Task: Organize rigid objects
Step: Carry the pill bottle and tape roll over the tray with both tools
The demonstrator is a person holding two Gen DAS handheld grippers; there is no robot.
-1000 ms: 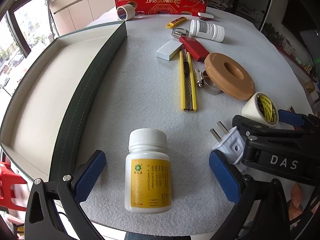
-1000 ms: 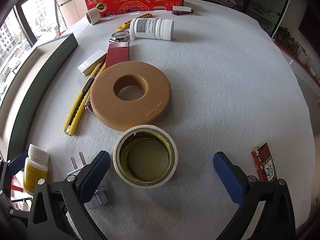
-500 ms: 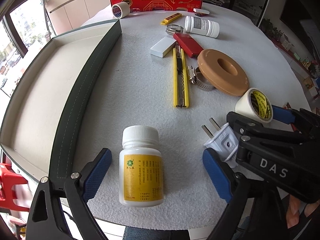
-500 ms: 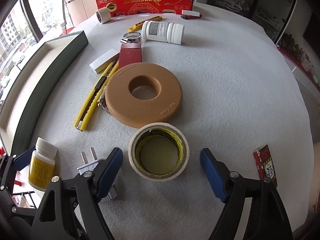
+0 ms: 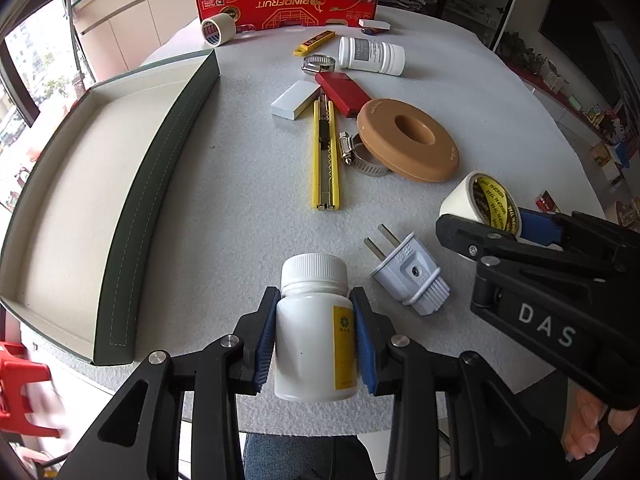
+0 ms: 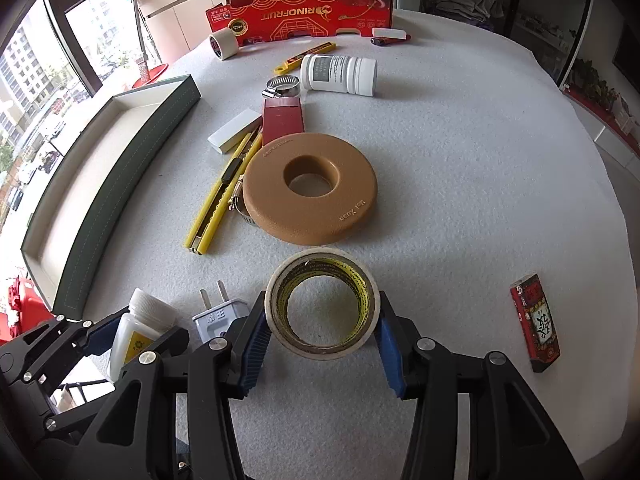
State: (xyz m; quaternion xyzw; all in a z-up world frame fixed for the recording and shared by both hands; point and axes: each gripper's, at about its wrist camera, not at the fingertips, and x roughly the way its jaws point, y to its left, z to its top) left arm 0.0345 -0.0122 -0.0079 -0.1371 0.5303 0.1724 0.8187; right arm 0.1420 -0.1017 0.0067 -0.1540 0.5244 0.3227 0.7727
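A white pill bottle (image 5: 308, 344) with a yellow label lies at the table's front edge. My left gripper (image 5: 315, 298) is closing on it, and both blue pads press on the bottle's sides below the cap. A cream tape roll (image 6: 320, 350) with yellow inner print sits between the fingers of my right gripper (image 6: 322, 300). Those jaws are closing too, with the pads touching the roll's outer wall. In the left wrist view the roll (image 5: 464, 196) tilts up in the right gripper (image 5: 490, 224). A green-walled tray (image 5: 160, 184) stands empty at the left.
A grey plug (image 5: 408, 276) lies between the two grippers. Behind it are a brown ring (image 5: 408, 144), a yellow utility knife (image 5: 326, 160), hose clamps, a red case, a white block and a lying white bottle (image 5: 372, 56). A small red pack (image 6: 536, 328) lies at right.
Both pairs of jaws have come in from wide open. The left pads now touch the pill bottle, the right pads touch the tape roll, and the roll has tipped up slightly.
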